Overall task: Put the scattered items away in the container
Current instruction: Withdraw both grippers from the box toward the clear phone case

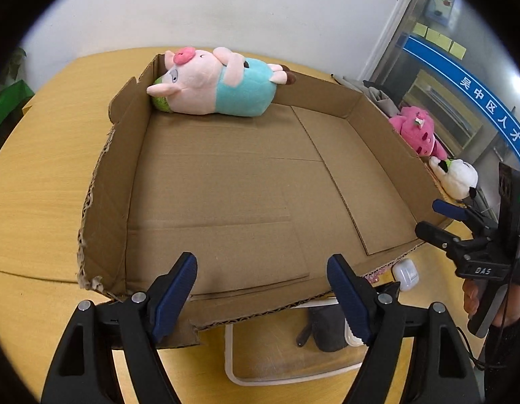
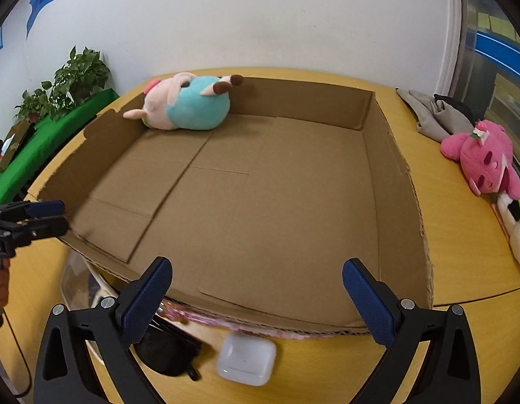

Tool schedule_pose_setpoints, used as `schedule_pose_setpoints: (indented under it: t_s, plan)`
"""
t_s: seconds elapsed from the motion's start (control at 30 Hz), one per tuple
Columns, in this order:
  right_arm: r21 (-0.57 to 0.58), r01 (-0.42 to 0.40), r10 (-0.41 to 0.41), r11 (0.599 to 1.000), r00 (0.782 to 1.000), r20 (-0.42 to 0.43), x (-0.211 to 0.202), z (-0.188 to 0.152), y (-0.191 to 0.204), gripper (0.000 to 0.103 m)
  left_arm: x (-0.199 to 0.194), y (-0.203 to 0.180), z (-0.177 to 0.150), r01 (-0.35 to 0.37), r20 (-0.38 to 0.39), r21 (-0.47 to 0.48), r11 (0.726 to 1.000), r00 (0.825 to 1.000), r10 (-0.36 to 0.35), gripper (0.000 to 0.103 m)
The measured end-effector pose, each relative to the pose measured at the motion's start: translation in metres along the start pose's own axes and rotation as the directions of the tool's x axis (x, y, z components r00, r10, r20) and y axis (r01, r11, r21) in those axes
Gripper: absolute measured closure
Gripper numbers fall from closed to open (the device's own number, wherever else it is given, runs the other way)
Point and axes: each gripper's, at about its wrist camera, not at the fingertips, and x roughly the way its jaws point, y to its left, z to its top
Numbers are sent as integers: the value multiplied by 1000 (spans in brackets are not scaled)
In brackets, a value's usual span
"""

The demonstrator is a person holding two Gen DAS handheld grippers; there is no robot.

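Cardboard box [image 2: 399, 181]: open tray mid-table, pig plush [image 2: 189, 104] tucked in far-left corner | pink plush [image 2: 483, 158], white plush [image 2: 515, 229] outside right wall, white case [image 2: 246, 358] at near edge | left gripper [image 1: 261, 294], right gripper [image 2: 256, 299]: wide apart, empty, poised for pickup.

Pig toy [image 2: 189, 104] in far left corner of box [image 2: 398, 175], on table [image 2: 461, 235]. Bear toy [image 2: 485, 158] outside, right of box. Earbud case [image 2: 246, 358] before near wall.
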Motion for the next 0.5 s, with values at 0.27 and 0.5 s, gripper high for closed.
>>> schedule_pose_setpoints:
  t_s: [0.27,0.5]
  plan:
    - [11,-53,52,999,995,85,-29,-2,-21,0,-36,-19,-2,-58,87,38,998,995,55,23]
    - [54,-247,242,967,966,91,-69,-29,7,0,-50,-26,-34,-17,59,78,997,998,12,23]
